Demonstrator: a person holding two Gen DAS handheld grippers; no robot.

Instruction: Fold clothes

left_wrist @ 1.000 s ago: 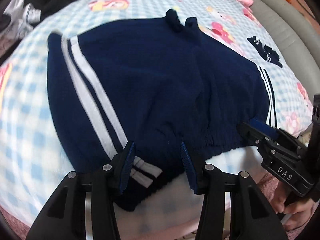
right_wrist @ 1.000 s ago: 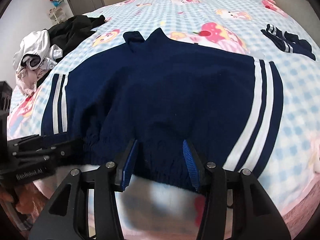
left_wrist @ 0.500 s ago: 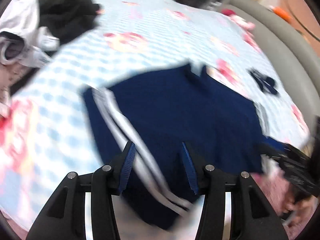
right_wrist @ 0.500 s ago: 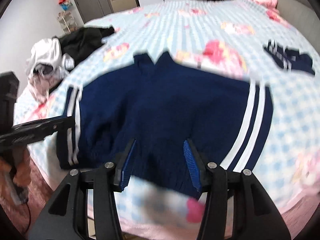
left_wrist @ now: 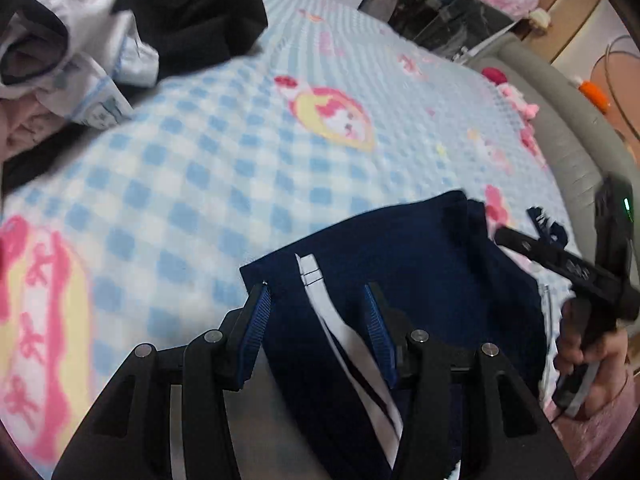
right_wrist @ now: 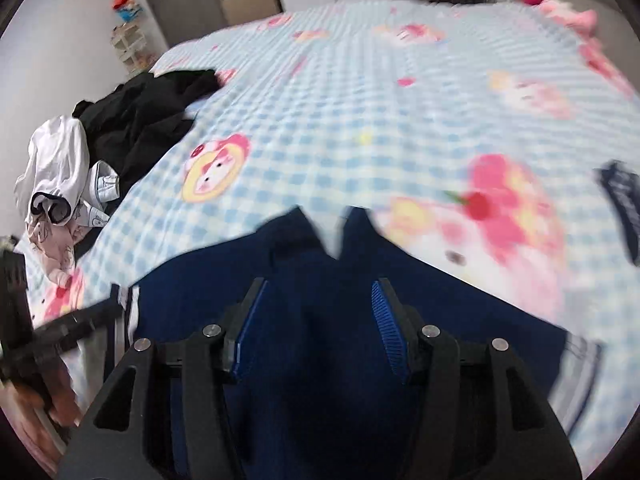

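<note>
Lying on checked bedding (left_wrist: 224,168), soft navy shorts (left_wrist: 420,280) bear white stripes.

Navy shorts (left_wrist: 408,280) with white side stripes (left_wrist: 340,332) lie on the bed (left_wrist: 224,168) near its front edge, spread fairly flat, leg openings pointing away toward the bed's middle.

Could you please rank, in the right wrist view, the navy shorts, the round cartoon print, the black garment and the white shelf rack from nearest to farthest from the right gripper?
From the right gripper:
1. Navy shorts, directly under and between the fingers.
2. Round cartoon print, ahead to the left on the bedspread.
3. Black garment, farther left near the bed's edge.
4. White shelf rack, against the far-left wall.
</note>
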